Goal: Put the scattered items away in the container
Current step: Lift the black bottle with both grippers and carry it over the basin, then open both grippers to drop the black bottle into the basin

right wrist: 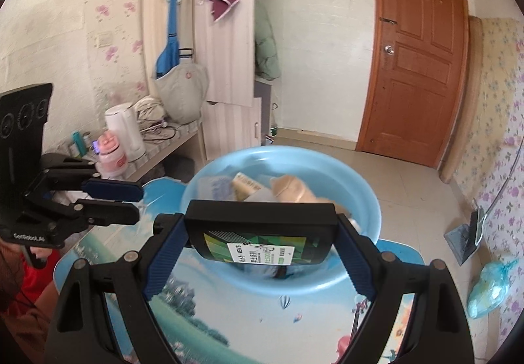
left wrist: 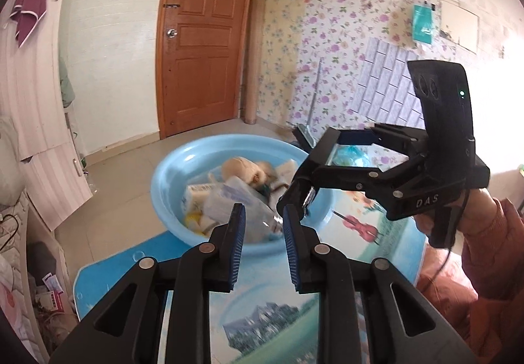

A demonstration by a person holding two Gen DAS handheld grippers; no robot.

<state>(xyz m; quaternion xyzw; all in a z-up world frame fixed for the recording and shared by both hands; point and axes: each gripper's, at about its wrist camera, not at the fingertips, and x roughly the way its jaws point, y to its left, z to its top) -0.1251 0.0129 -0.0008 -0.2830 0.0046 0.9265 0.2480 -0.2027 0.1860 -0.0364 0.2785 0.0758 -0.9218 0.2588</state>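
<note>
While the left wrist view looks along its own fingers, the left gripper [left wrist: 261, 243] stands with its blue-padded jaws parted and nothing between them; just beyond its fingertips sits the light blue basin [left wrist: 170, 174], resting on a printed table top [left wrist: 262, 315] with a landscape picture; within the basin, ahead of the tips, lie assorted packets [left wrist: 209, 200] and a tan plush toy [left wrist: 242, 169]; to the right of the left gripper and above it, the right gripper [left wrist: 319, 167] hangs over the basin's near-right rim, held by a hand [left wrist: 435, 216] in an orange sleeve; its grip cannot be judged from this side; behind, a brown door [left wrist: 203, 36] and floral wallpaper [left wrist: 327, 53].

Right wrist view: the right gripper [right wrist: 262, 233] is clenched on a black box [right wrist: 262, 233] with a green and white label, the blue pads pressing its two short ends; the box is held flat, above the near rim of the basin [right wrist: 366, 200]; beyond it, inside the basin, the plush toy [right wrist: 291, 189] and packets [right wrist: 229, 187]; left of the right gripper, the left gripper [right wrist: 127, 200] hovers beside the basin's left rim, jaws apart, unladen; further left, a white kettle [right wrist: 126, 131] and pink bottle [right wrist: 111, 157] on a side counter [right wrist: 170, 141].
</note>
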